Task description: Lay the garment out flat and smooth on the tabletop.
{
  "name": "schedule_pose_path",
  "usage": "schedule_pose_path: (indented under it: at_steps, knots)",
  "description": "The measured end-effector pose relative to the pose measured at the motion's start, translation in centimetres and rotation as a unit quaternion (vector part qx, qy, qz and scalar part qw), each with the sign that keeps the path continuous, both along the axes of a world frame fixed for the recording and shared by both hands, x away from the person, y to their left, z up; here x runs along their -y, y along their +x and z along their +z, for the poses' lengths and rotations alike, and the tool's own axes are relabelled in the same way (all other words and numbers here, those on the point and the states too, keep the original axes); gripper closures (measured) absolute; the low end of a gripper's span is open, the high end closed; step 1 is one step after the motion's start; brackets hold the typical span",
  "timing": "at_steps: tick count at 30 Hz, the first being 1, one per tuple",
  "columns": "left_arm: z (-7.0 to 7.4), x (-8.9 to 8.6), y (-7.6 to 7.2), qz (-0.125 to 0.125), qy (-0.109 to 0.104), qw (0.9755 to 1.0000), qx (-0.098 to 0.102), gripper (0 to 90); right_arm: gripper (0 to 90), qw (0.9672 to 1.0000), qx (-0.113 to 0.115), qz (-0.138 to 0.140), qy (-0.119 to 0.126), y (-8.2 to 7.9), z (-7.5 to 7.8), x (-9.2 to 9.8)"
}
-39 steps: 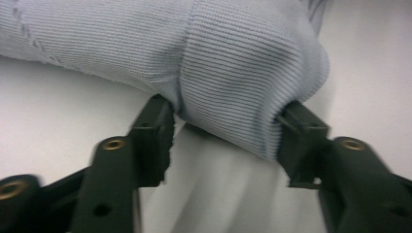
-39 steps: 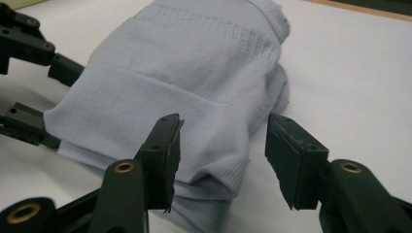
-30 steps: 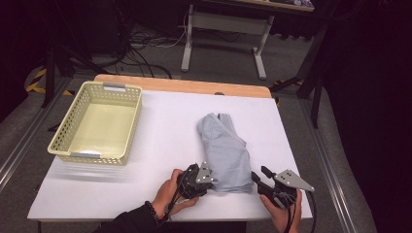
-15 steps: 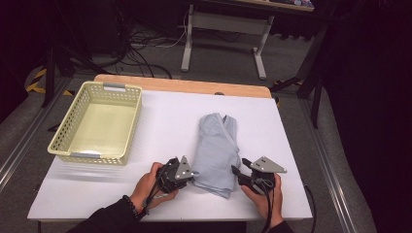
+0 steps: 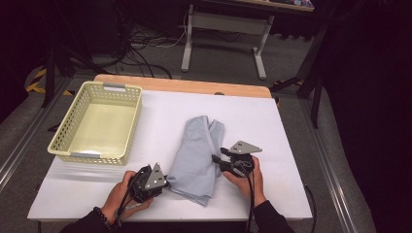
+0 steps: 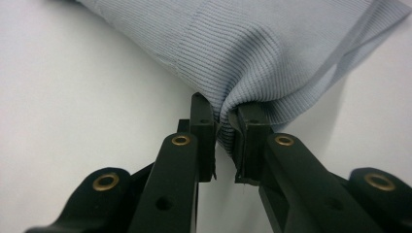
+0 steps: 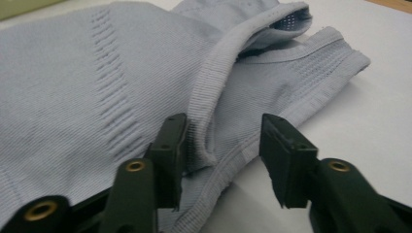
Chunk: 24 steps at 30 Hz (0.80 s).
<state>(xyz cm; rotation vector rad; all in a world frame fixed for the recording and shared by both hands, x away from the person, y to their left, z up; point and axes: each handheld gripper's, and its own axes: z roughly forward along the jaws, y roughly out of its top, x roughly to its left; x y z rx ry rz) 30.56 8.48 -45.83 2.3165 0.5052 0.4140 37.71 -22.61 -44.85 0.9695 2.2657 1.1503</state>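
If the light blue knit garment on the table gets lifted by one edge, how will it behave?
The light blue garment looks floppy: its fabric bunches where the left gripper pinches it, so the rest would probably droop. It seems light, being a thin ribbed knit. The loose folded edge between the right gripper's open jaws may unfold as it rises.

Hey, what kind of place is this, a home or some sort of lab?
Most likely a lab or workshop set up for recording. A white table stands in a dark room, loose cables trail across the grey floor, and metal rails run beside the table.
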Motion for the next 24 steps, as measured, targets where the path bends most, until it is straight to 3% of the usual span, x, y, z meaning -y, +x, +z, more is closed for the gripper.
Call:
schedule_pose_path:
  at_steps: [1,5,9,14,17,22,24]
  knots:
    - [-0.2,0.0,-0.4,-0.004,0.002,1.0000,0.000,81.0,72.5,0.9996,0.006,0.027,-0.009,-0.3,0.2,-0.6]
    - [-0.7,0.2,-0.4,-0.002,0.000,1.0000,-0.003,80.4,81.8,0.9981,0.032,0.041,-0.034,-1.1,0.6,-1.1]
    - [-0.8,0.0,-0.2,-0.002,-0.013,0.9999,-0.011,79.9,84.1,0.9978,0.045,0.039,-0.030,-1.6,1.1,-0.8]
    - [-1.0,0.0,0.0,-0.001,-0.021,0.9996,-0.017,79.2,85.7,0.9967,0.072,0.035,-0.012,-2.8,2.7,-0.2]
    - [-1.0,-0.1,0.0,-0.001,-0.026,0.9994,-0.021,79.1,86.5,0.9944,0.098,0.039,-0.005,-4.5,4.1,0.0]
    - [-1.1,-0.1,0.1,0.000,-0.029,0.9993,-0.024,78.9,86.8,0.9930,0.110,0.042,-0.006,-5.6,4.7,0.1]
    - [-1.1,-0.1,0.1,0.000,-0.030,0.9993,-0.024,78.8,86.9,0.9943,0.098,0.039,-0.017,-5.6,4.0,0.1]
